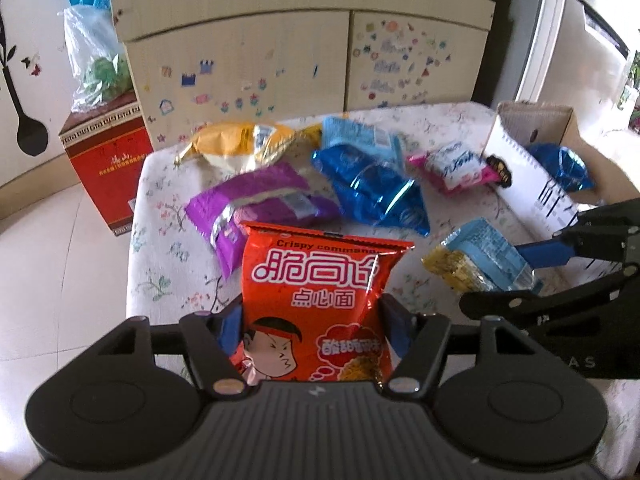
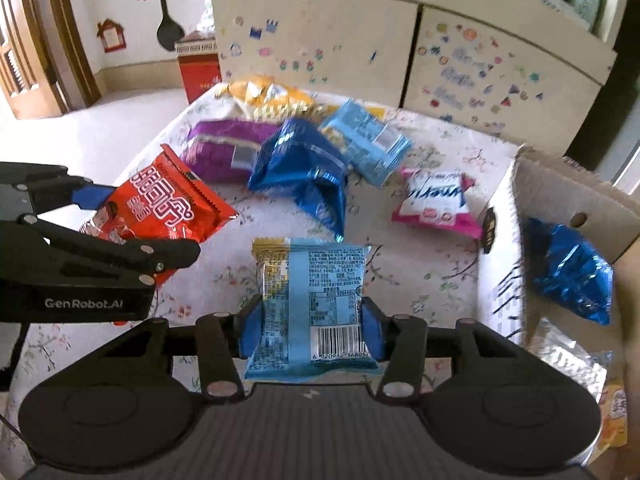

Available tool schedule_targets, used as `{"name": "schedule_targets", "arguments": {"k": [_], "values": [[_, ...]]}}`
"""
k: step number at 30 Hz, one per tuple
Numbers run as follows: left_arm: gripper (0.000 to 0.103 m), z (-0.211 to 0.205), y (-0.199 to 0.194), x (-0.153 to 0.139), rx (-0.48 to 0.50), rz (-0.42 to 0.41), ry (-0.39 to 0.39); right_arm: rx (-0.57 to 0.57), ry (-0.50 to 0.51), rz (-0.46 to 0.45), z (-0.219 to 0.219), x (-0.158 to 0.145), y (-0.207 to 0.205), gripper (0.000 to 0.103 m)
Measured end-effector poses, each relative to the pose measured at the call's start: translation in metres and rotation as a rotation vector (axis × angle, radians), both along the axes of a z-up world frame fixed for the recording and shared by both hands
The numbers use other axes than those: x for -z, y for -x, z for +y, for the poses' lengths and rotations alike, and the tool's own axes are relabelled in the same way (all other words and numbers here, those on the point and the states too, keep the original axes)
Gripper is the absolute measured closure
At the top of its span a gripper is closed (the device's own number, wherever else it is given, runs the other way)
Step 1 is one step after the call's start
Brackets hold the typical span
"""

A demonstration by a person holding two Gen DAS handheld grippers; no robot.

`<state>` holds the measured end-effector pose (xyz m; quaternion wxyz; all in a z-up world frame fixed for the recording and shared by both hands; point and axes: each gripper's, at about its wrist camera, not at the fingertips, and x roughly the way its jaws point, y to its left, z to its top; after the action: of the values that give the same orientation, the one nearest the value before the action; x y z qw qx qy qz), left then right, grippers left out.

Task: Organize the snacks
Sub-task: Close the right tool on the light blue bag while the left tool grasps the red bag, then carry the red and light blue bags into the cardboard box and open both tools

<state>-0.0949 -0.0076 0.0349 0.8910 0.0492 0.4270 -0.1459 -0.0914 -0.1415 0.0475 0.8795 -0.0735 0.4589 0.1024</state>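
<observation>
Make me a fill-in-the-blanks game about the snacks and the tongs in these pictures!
1. The left tongs squeeze a packet whose main colour is ____.
2. The right tongs hold a light blue packet with a black-and-white ____ printed on it.
3. A shiny dark blue bag already lies inside the cardboard ____.
4. The purple packet lies on a flowery ____.

Missing words: red; barcode; box; tablecloth

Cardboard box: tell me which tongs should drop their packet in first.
Right. The right tongs hold the light blue packet next to the cardboard box. The left tongs, gripping the red packet, sit farther from it, so probably second.
</observation>
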Motion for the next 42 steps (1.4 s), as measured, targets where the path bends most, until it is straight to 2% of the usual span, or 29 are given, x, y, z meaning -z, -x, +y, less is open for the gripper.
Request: {"name": "schedule_targets", "arguments": {"k": [16, 34, 42], "values": [[0.036, -0.018, 0.014, -0.066, -0.01, -0.127, 0.15, 0.152, -0.159, -0.193, -0.041, -0.069, 0.037, 0.046], [0.036, -0.065, 0.015, -0.065, 0.099, -0.098, 0.26, 0.416, -0.219, -0.279, -0.115, -0.089, 0.059, 0.046], [0.036, -0.092, 0.016, -0.065, 0.181, -0.1, 0.305, 0.515, -0.262, -0.314, -0.142, -0.097, 0.067, 0.046]]}}
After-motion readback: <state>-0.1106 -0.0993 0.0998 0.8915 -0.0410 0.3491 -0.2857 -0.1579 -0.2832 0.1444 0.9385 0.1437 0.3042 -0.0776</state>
